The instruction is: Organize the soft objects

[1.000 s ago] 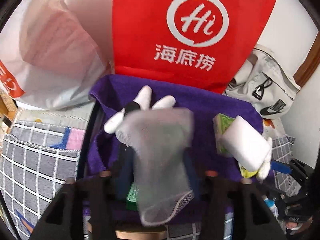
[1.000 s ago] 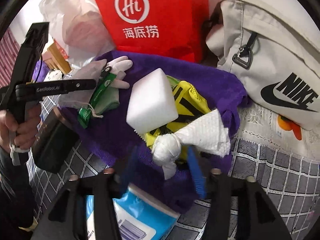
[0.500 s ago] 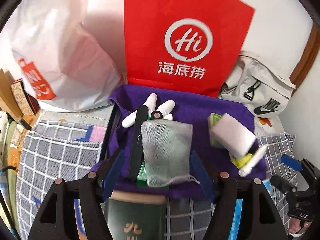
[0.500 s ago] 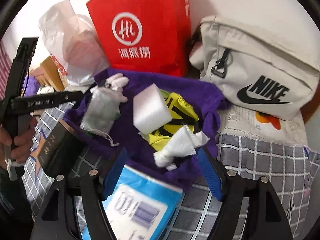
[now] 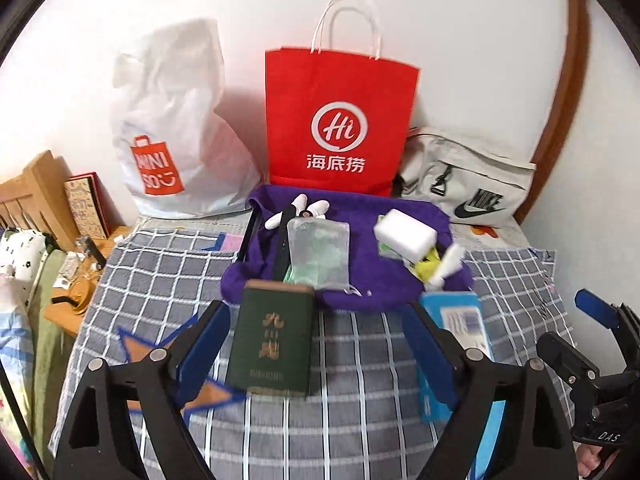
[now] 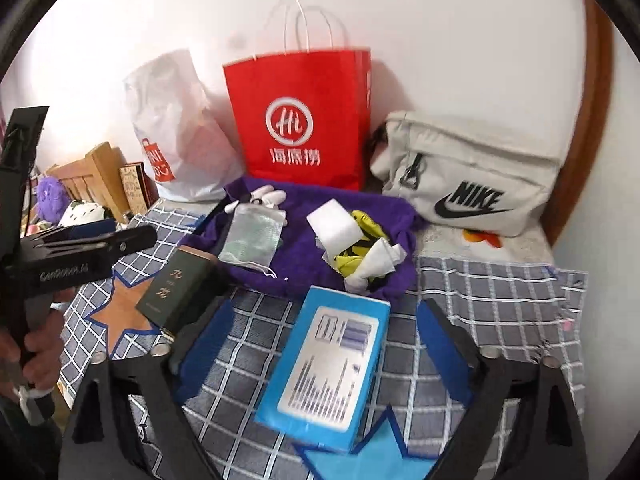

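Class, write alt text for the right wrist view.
The opening, empty right gripper hangs over a blue rectangular box on a grey checked cloth. Beyond, a purple towel holds a white foam block and mesh pouch.

Fuzzy purple cloth (image 5: 392, 280), sheer mesh pouch (image 5: 320, 254), glossy red paper bag (image 5: 340, 120), and nearest the gripper, woven checked bedding (image 5: 360, 420).

Counted on the purple towel (image 5: 360, 276): one mesh pouch (image 5: 320, 254), one white sponge block (image 5: 404, 234), one white glove (image 5: 298, 210), one yellow cloth (image 6: 360, 236), one knotted paper towel (image 6: 376, 264).

On the checked bedcover (image 6: 492, 292): one green box (image 5: 276, 340), one blue box (image 6: 328, 364).

Against the wall: three bags.
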Demonstrator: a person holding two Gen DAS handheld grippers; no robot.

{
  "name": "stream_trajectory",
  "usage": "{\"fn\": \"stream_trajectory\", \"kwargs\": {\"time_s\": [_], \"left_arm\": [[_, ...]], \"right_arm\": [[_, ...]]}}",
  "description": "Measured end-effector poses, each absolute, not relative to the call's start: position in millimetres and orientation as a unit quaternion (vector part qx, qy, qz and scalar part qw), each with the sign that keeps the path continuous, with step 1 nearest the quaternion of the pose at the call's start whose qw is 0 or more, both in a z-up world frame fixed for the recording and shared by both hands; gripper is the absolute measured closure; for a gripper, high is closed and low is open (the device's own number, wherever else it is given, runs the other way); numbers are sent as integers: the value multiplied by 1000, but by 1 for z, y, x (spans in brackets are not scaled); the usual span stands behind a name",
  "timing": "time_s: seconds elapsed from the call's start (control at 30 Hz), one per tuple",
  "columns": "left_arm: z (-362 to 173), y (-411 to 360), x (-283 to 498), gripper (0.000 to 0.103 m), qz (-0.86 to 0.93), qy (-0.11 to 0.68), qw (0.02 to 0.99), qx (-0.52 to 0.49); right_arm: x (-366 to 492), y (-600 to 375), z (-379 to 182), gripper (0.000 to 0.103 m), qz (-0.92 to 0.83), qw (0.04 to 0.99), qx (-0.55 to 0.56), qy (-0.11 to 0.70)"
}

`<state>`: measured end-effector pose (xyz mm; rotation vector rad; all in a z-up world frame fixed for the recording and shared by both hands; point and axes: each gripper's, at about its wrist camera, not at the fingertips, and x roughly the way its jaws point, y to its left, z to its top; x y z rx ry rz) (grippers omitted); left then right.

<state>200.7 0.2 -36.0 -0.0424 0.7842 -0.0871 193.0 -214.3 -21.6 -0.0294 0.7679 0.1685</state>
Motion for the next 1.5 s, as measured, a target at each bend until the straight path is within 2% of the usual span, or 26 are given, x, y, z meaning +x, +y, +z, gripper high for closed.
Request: {"fn": "stream_trajectory", "kwargs": {"time_s": [0.13, 0.57, 1.03, 1.5], "left_arm": [[-26, -3, 157, 12, -42, 366, 930, -11], [-26, -15, 58, 10, -28, 339, 940, 0], [-26, -25, 27, 10, -26, 327, 945, 10], [-24, -25, 25, 10, -26, 325, 945, 9]], "right_arm": [[153, -209, -10, 0, 67, 933, -14, 354], [65, -226, -4, 0, 10, 937, 15, 349], [24, -230, 1, 0, 3, 941, 11, 339], [21, -230, 4, 0, 4, 942, 10, 337]]}}
